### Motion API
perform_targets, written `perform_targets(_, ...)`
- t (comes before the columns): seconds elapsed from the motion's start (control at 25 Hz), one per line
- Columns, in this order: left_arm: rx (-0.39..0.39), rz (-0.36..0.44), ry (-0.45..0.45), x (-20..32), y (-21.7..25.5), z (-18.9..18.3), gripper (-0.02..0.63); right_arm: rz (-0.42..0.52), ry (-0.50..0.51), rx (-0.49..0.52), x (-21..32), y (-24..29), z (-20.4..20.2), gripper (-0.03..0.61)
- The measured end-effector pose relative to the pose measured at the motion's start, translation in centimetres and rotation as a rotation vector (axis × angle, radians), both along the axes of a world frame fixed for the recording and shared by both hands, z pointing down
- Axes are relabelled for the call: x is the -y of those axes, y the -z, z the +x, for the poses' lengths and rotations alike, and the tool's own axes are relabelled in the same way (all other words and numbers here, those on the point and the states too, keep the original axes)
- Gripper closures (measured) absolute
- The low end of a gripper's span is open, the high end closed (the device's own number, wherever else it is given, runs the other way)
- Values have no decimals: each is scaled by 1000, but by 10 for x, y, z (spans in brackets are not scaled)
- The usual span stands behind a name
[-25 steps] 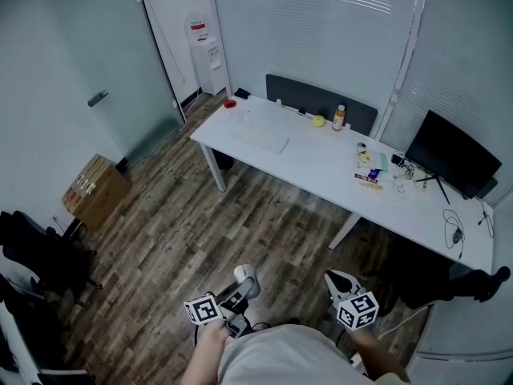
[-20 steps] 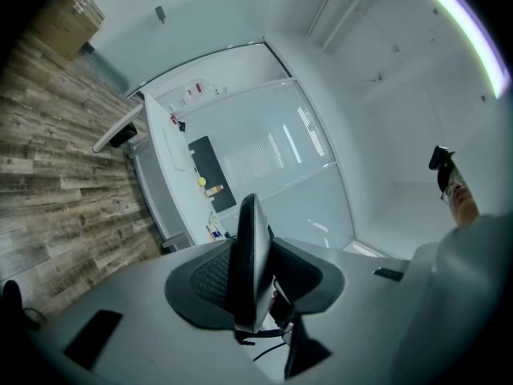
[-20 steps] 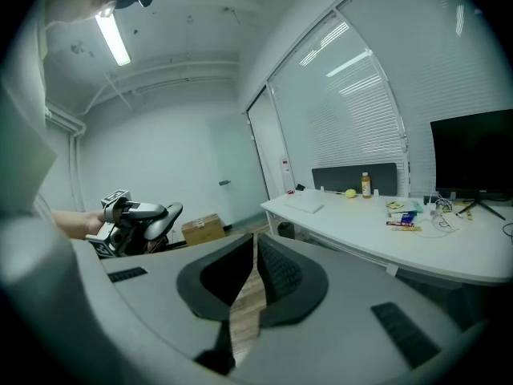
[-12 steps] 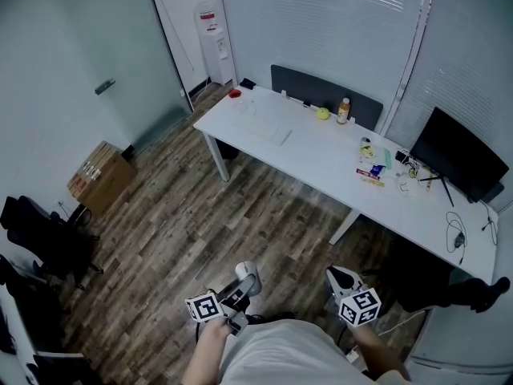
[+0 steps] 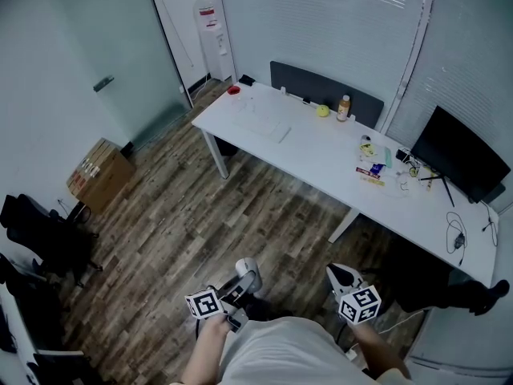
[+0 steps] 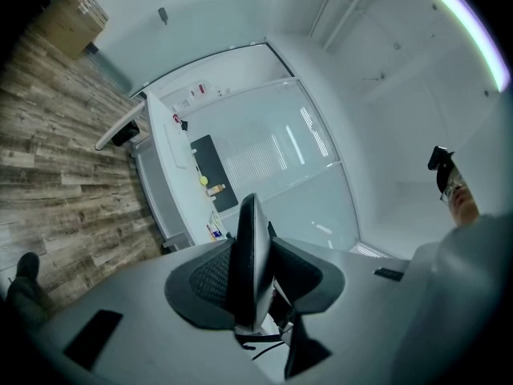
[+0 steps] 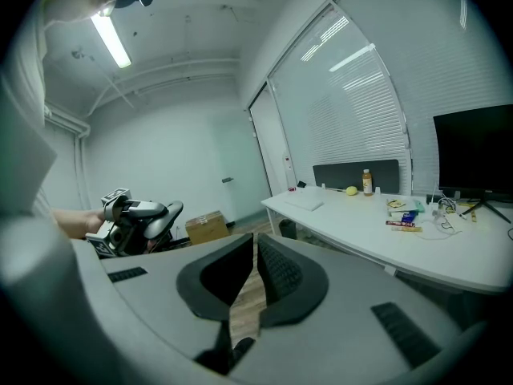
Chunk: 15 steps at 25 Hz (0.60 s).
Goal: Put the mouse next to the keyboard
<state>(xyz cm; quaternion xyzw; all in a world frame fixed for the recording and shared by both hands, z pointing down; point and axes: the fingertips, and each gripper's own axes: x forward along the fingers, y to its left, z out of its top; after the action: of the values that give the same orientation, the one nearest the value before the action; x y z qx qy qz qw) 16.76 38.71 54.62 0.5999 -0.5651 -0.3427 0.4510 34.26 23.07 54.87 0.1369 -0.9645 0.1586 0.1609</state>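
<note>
A grey mouse sits clamped edge-on between the pads of my left gripper, low in the head view in front of the person's body. In the left gripper view the mouse fills the gap of the left gripper. My right gripper hangs beside it with its jaws together and nothing between them; only a sliver of floor shows at the right gripper. The white keyboard lies on the far left part of the long white table, well away from both grippers.
On the table stand a bottle, a yellow ball, small packets and a black monitor. A cardboard box and a black chair stand on the wooden floor at left. A water dispenser is by the far wall.
The head view has shifted a little, so the table sits slightly further right and higher. Both grippers keep their pose in front of the body, with the mouse still held.
</note>
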Motion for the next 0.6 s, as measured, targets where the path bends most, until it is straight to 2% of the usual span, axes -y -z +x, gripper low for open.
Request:
perform_targets(0.24,-25,-2,-14,14,-3,-21,465,10,-15,-4,11,0,-21,540)
perform_targets(0.4,13,-1,-49,31,-4,-43,465,12,-44,-7,24,-1,-37,540)
perform_targets(0.6,-8,9,-80,54,-3,-76,465,15,-81,-14,40,0,-65,540)
